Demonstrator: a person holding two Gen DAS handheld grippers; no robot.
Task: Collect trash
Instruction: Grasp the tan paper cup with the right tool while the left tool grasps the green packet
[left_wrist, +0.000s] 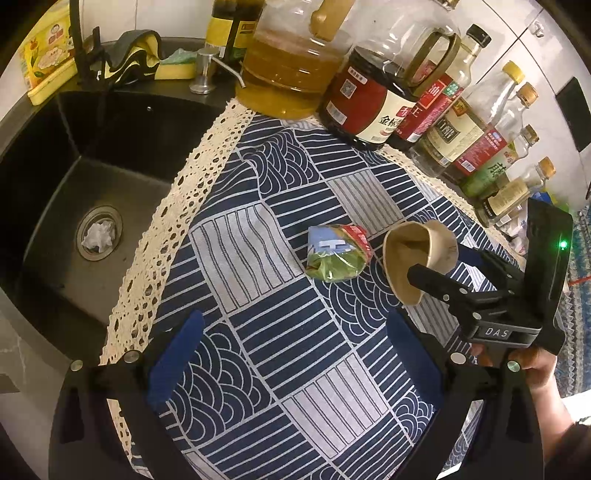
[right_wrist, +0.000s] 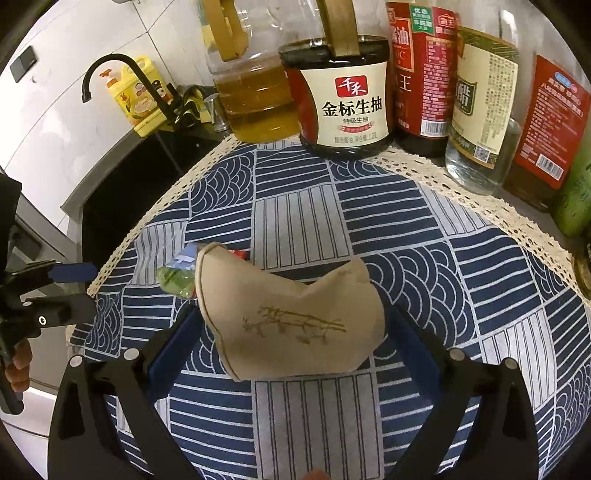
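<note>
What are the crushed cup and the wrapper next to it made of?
Crushed cup: looks like matte tan paper, dented with soft creases, rolled rim, printed twig motif; right claw is shut on it. Wrapper: probably thin glossy plastic film, crinkled, partly see-through, catching highlights. It lies on the woven patterned cloth.

Bottles (right_wrist: 343, 92) wall the cloth's (right_wrist: 295, 221) far edge; near side open

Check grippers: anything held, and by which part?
Right gripper pinches the crushed paper cup across its flattened body. Left gripper is open, holding nothing.
</note>
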